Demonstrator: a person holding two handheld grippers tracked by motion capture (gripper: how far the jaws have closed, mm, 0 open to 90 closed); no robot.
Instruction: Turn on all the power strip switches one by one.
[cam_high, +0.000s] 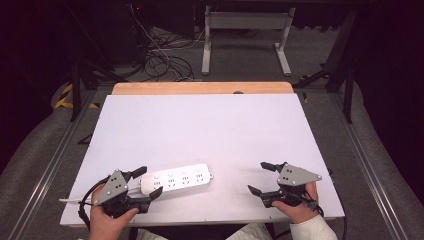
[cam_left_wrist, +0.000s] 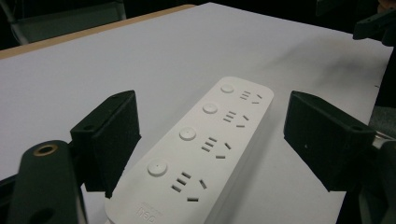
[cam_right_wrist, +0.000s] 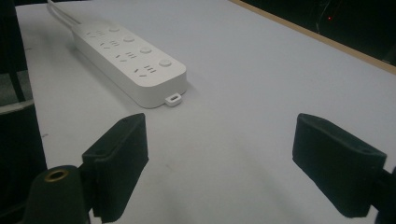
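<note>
A white power strip (cam_high: 177, 178) with several sockets and round buttons lies flat on the white table (cam_high: 200, 125), near its front left. My left gripper (cam_high: 147, 183) is open, its jaws straddling the strip's cable end without touching it. In the left gripper view the power strip (cam_left_wrist: 205, 144) runs between the two black pads (cam_left_wrist: 114, 135), with gaps on both sides. My right gripper (cam_high: 261, 177) is open at the front right, nothing between its jaws. In the right gripper view the power strip (cam_right_wrist: 128, 56) lies farther off, well apart from the right gripper (cam_right_wrist: 219, 163).
The strip's white cable (cam_high: 75, 201) trails left toward the table's front edge. A wooden board edge (cam_high: 200, 88) runs along the far side of the table. Beyond it stand metal desk legs (cam_high: 245, 40) and loose cables (cam_high: 160, 60) on the floor.
</note>
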